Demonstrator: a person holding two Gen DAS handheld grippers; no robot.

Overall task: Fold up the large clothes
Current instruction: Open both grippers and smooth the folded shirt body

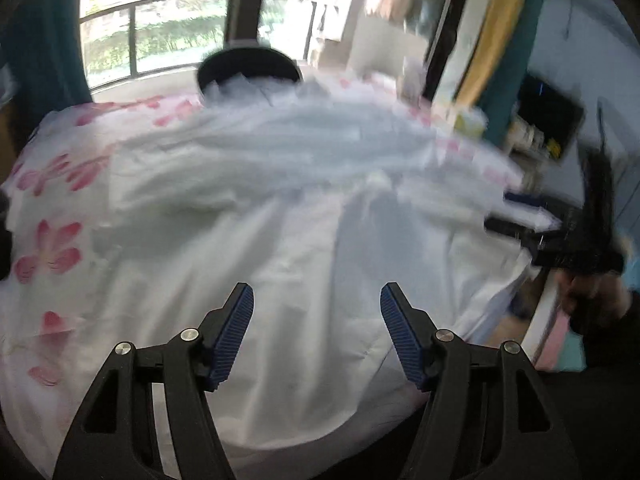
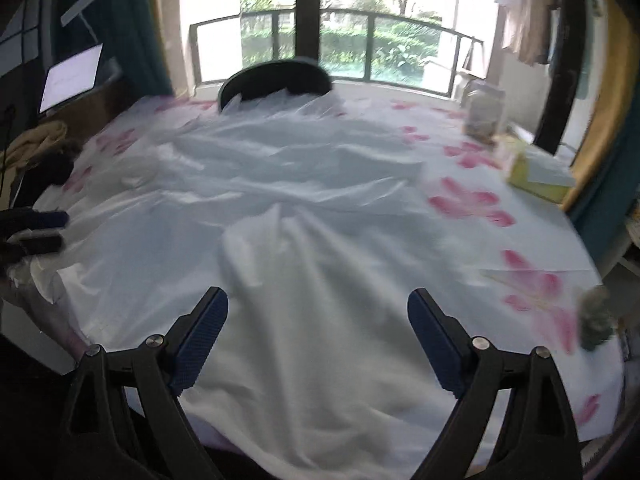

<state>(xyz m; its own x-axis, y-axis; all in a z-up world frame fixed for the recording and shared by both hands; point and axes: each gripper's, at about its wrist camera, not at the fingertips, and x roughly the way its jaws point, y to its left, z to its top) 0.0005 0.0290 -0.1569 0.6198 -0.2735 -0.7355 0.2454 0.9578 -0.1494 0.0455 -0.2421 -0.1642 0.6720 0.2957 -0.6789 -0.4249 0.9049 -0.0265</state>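
Observation:
A large white garment [image 1: 280,208] lies spread and wrinkled over a table covered by a white cloth with pink flowers [image 1: 52,248]. It also shows in the right wrist view [image 2: 304,216]. My left gripper [image 1: 317,296] is open and empty, hovering over the garment's near edge. My right gripper [image 2: 318,300] is open and empty above the garment's near part. The right gripper also shows blurred at the right of the left wrist view [image 1: 520,224]. The left gripper shows at the left edge of the right wrist view [image 2: 36,232].
A black chair [image 2: 276,76] stands at the table's far side before a window. A jar [image 2: 484,112] and a yellow box [image 2: 536,172] stand at the table's far right. A laptop [image 2: 72,76] and a pile of clothes [image 2: 36,144] are at the left.

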